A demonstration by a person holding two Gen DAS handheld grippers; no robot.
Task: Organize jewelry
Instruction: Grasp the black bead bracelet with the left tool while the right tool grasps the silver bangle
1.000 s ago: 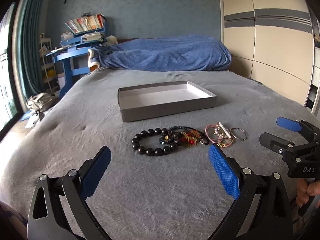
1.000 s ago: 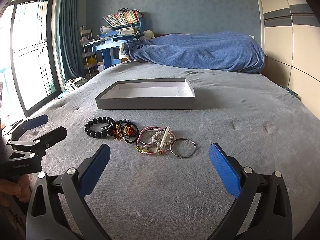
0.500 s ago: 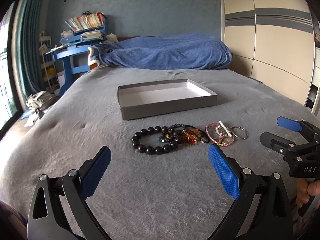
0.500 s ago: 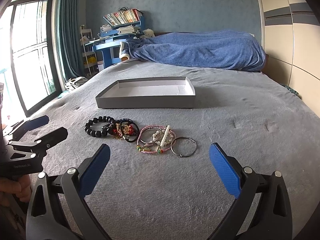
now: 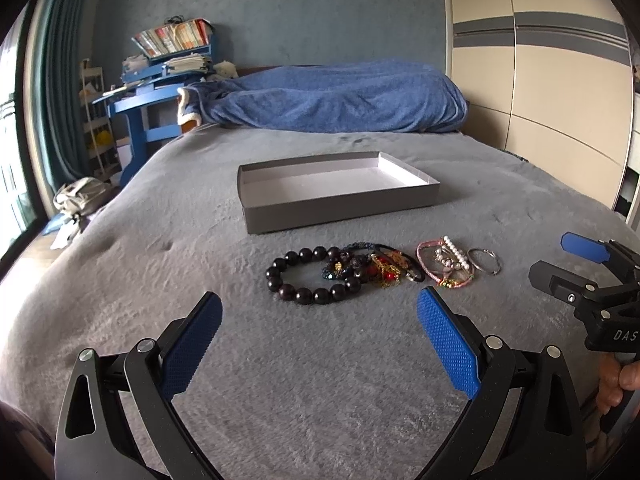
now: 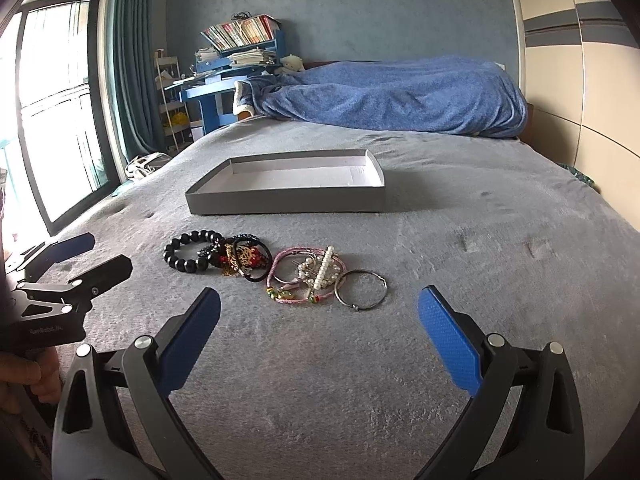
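Jewelry lies in a short row on the grey fuzzy bed cover (image 5: 160, 280), and almost nothing has changed in the last second. Both tools have only crept a tiny bit closer, so the row looks a little bigger than before. Nothing has been picked up yet, and the flat grey cardboard box (image 5: 340, 210) with the white inside has nothing in it. My guess is the job is only just starting.

The left tool (image 5: 318, 322) is wide open and holds nothing. The right tool (image 6: 320, 316) is wide open too, with nothing between its blue pads.

From left to right, first comes the round bracelet of big black beads (image 5: 310, 274). It lies just past the left tool, right in line with the gap between the pads. Touching it on the right is a tangled bunch of dark, red and gold bracelets (image 5: 378, 268). Next is a pile of pink cord bracelets with a white pearl clip (image 6: 310, 274) on top. Last, touching that pile, is a thin silver metal ring (image 6: 362, 290). The pink pile and the ring lie just past the right tool.

The box sits farther away, behind the whole row.
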